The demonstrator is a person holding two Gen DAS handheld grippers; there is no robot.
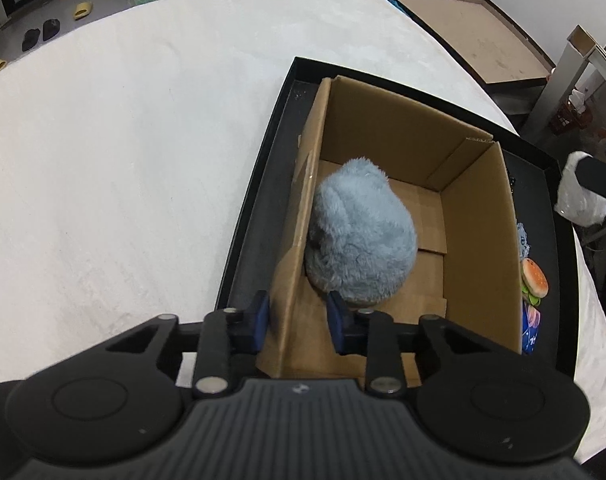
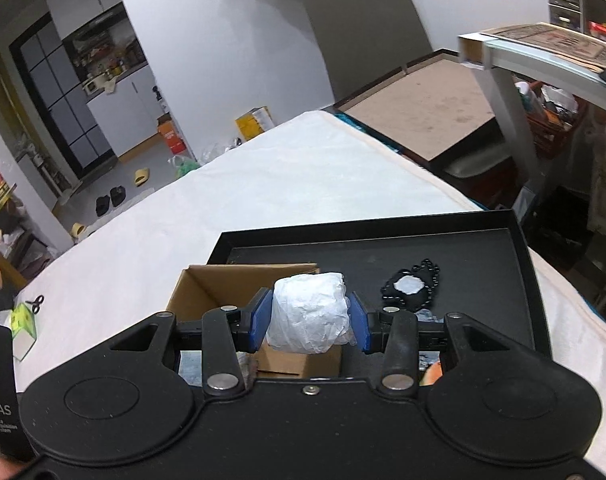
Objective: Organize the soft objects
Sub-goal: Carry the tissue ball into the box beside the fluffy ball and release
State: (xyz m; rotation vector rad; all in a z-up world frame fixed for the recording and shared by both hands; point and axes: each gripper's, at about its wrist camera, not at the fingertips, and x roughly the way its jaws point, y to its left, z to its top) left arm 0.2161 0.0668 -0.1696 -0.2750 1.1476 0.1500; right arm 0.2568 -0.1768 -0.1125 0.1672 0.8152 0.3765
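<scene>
A fluffy blue plush sits inside an open cardboard box that stands in a black tray. My left gripper is open, its fingers straddling the box's left wall just behind the plush. My right gripper is shut on a crumpled white soft bundle, held above the box and tray. The bundle also shows at the right edge of the left wrist view. A burger-shaped soft toy and blue patterned items lie in the tray right of the box.
The tray rests on a white-covered table. A black beaded item with a pale centre lies in the tray. A small green-and-white object lies at the table's left edge. Another table and shelves stand to the right.
</scene>
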